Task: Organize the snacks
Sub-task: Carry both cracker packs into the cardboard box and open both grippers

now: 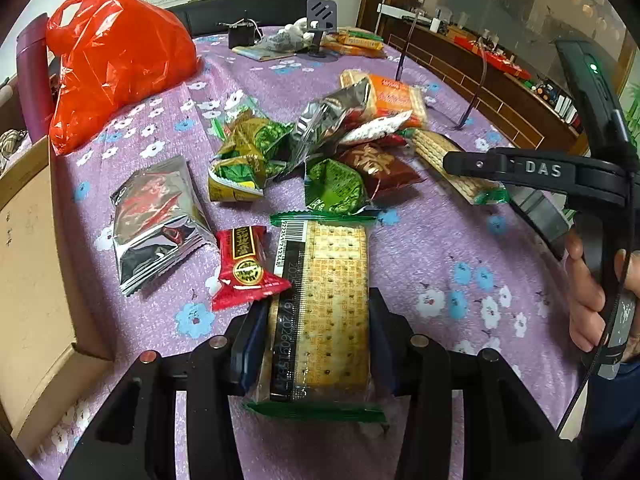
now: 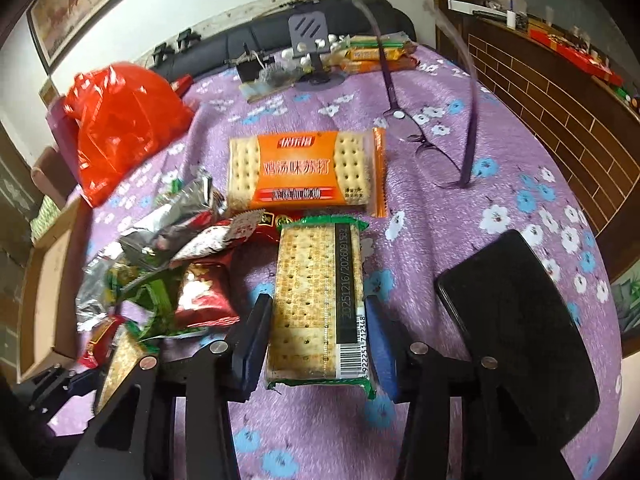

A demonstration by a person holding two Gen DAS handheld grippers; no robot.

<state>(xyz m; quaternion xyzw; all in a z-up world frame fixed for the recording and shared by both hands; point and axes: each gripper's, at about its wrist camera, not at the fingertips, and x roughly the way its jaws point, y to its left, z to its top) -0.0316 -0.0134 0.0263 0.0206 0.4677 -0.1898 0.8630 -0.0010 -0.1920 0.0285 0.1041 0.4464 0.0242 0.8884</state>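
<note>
My left gripper (image 1: 318, 304) is shut on a green-edged cracker packet (image 1: 336, 280), its pads pressing both long sides just above the purple flowered cloth (image 1: 440, 264). My right gripper (image 2: 316, 300) is shut on a second green-edged cracker packet (image 2: 316, 272) in the same way. In the left wrist view, one of the right gripper's fingers (image 1: 472, 163) lies over that packet at the right, with a hand on the handle. A heap of snacks fills the middle: green packs (image 1: 248, 152), a silver pouch (image 1: 156, 216), a small red pack (image 1: 244, 264) and an orange cracker packet (image 2: 304, 172).
A red plastic bag (image 1: 116, 56) stands at the back left beside an open cardboard box (image 1: 28, 260) off the table's left edge. Glasses (image 2: 432, 148) and a black phone (image 2: 516, 320) lie to the right. A phone stand (image 2: 308, 36) and more packets sit at the far edge.
</note>
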